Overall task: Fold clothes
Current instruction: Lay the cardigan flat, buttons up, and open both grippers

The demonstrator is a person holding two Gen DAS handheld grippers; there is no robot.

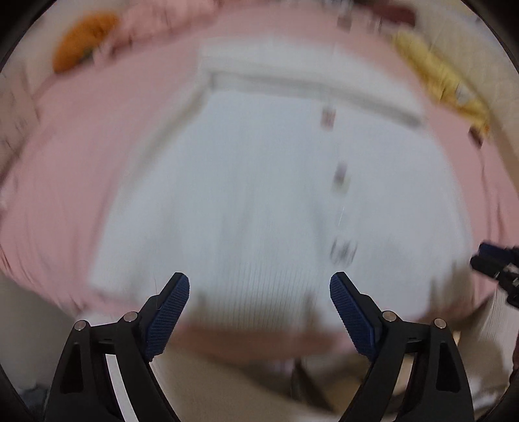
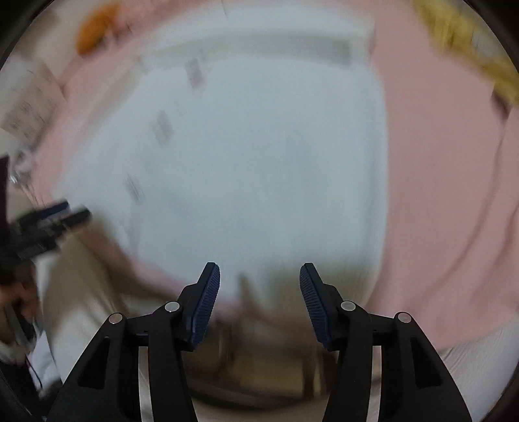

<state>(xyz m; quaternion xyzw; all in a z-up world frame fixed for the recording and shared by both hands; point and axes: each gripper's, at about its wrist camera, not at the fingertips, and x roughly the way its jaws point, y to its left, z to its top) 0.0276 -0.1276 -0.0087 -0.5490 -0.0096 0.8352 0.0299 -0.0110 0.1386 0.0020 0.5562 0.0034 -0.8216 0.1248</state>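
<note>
- Left wrist view: my left gripper is nearest, its blue pads spread wide with nothing between them.
- Beyond it a white garment lies flat on the pink sheet (all blurred), small dark marks running up its middle.
- My right gripper shows at the right edge.
- Right wrist view: my right gripper stands open and empty, above the garment's near edge.
- An orange thing lies far back left.

No text, label, brand or number can be read in either view; motion blur smears the small marks on the white garment beyond legibility.
</note>
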